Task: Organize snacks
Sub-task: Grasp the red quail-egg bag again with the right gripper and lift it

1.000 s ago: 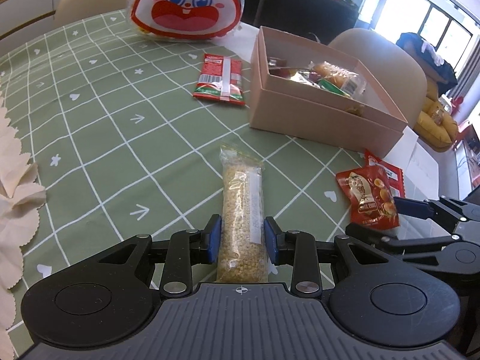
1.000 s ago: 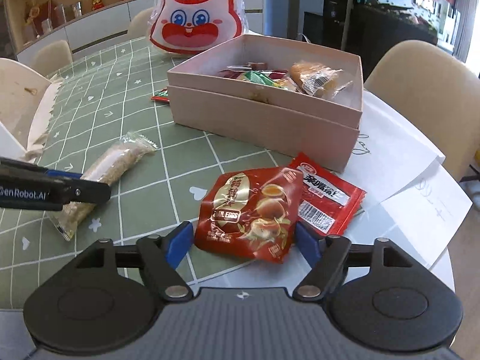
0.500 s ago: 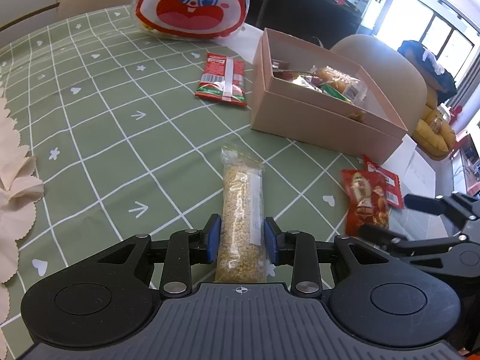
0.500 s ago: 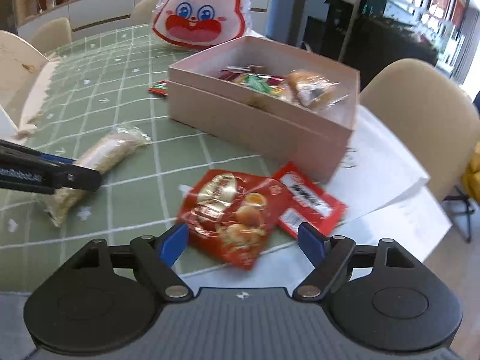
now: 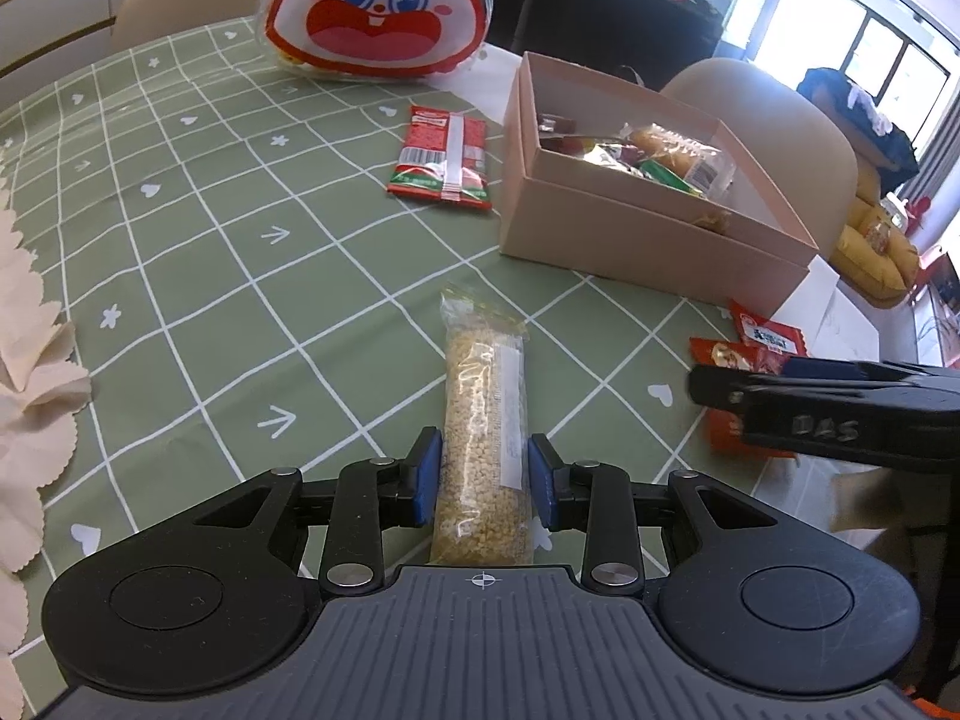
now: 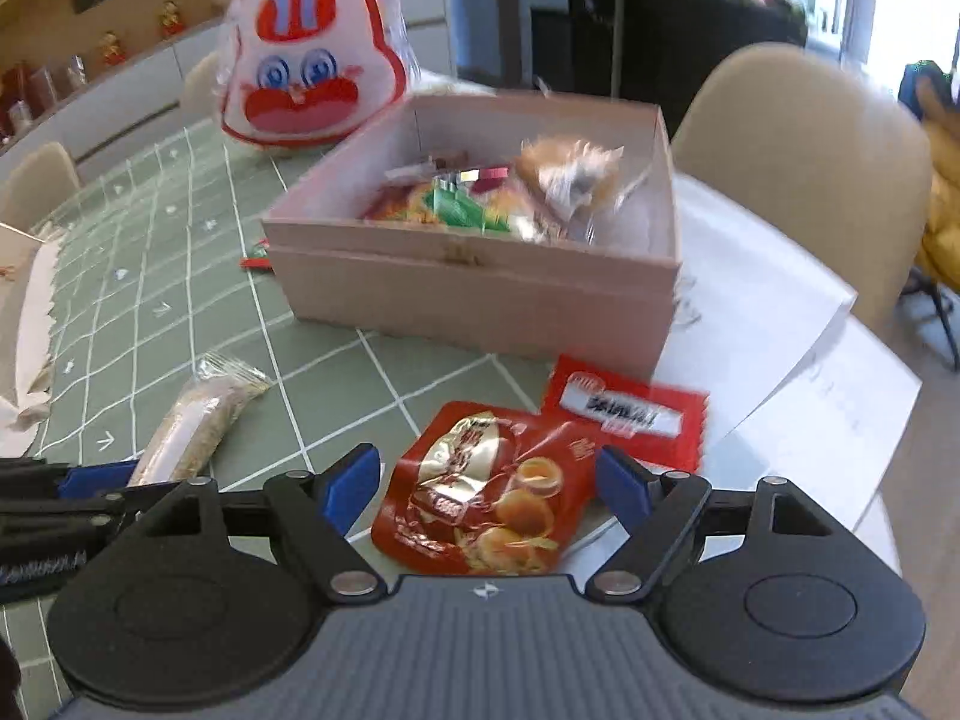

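Note:
A clear pack of yellow grain snack lies on the green checked tablecloth, its near end between the fingers of my left gripper, which is shut on it; it also shows in the right wrist view. My right gripper is open around a red egg snack pouch, with a second red packet just beyond it. The pink cardboard box holds several snacks. Another red packet lies left of the box.
A large rabbit-face bag stands at the table's far side. White paper sheets lie right of the box near the table edge. Beige scalloped cloth lies at the left. Chairs surround the table.
My right gripper has swung toward the box and closer to the left gripper, staying open around the red pouch. The left gripper stays shut on the grain pack.

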The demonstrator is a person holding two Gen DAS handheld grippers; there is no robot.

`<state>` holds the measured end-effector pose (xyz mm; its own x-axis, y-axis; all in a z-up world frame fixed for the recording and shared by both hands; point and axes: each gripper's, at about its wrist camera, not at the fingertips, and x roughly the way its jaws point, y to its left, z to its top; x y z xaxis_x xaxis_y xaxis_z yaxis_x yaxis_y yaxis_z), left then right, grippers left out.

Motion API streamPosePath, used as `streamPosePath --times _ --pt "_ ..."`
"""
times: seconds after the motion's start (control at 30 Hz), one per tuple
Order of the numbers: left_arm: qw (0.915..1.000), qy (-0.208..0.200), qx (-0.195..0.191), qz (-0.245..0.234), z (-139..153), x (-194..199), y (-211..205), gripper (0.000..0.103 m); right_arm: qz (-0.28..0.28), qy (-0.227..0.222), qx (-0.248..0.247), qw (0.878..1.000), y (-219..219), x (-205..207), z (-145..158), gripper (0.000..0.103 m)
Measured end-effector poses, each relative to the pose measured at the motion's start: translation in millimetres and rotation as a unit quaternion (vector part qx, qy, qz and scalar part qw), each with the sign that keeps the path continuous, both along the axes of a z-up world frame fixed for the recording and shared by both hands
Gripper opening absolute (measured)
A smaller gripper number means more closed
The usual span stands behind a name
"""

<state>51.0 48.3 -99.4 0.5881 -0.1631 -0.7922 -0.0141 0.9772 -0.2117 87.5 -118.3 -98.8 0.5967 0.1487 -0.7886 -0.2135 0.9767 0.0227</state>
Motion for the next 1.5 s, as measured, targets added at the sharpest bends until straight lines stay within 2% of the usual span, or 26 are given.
streamPosePath --times 0.1,0.17,0.27,0.4,0.6,0.77,0.83,0.9,1.0,1.1,1.17,1.2,1.23,1.37,1.5 --pt "1.0 -0.002 0.004 -0.002 0 -1 -1 0.035 0.03 -0.015 -0.036 0.999 10 -2 -8 0.078" --pt "1.0 -0.003 0.008 -0.005 0 -1 -2 0.035 0.059 -0.023 -0.054 0.997 15 -6 -9 0.073" --pt "1.0 -0.002 0.003 -0.005 0 -1 0 0.035 0.114 -0.038 -0.064 0.991 17 -19 -7 0.07" --pt "1.0 -0.003 0.006 -0.007 0 -1 -1 0.035 0.141 -0.051 -0.085 0.985 5 -34 -5 0.07" --pt "0.9999 -0.004 0.01 -0.009 0 -1 -2 0.035 0.112 -0.053 -0.091 0.988 -21 -37 -3 0.07" --pt "0.9999 -0.007 0.014 -0.006 -1 -2 -3 0.035 0.083 -0.036 -0.008 0.996 -34 -28 8 0.071" --pt "0.9998 -0.005 0.016 -0.006 0 -1 -4 0.035 0.062 -0.03 0.009 0.998 -33 -21 9 0.071" --pt "0.9999 -0.004 0.015 -0.005 0 -1 -4 0.035 0.041 -0.028 0.004 0.999 -28 -14 4 0.072" --pt "0.9999 -0.002 0.013 -0.005 0 0 -3 0.035 0.024 -0.021 -0.036 0.999 -17 -7 -5 0.072" --pt "1.0 -0.005 0.006 -0.002 0 0 0 0.035 0.061 -0.028 -0.073 0.995 -9 -16 -3 0.058" --pt "0.9999 -0.006 -0.011 0.01 0 -2 3 0.034 0.077 -0.037 -0.071 0.994 -10 -22 5 0.034" --pt "0.9997 -0.006 -0.02 0.014 0 -3 5 0.034 0.082 -0.037 -0.065 0.994 -12 -25 10 0.032" --pt "0.9994 -0.009 -0.031 0.012 0 -5 6 0.033 0.083 -0.035 -0.056 0.994 -16 -26 15 0.023" --pt "0.9979 -0.047 -0.044 -0.003 16 -13 2 0.033 0.086 -0.048 -0.034 0.995 -30 -32 36 0.008" --pt "0.9937 -0.093 -0.063 -0.007 46 -18 3 0.033 0.101 -0.062 -0.018 0.993 -45 -39 48 0.009"
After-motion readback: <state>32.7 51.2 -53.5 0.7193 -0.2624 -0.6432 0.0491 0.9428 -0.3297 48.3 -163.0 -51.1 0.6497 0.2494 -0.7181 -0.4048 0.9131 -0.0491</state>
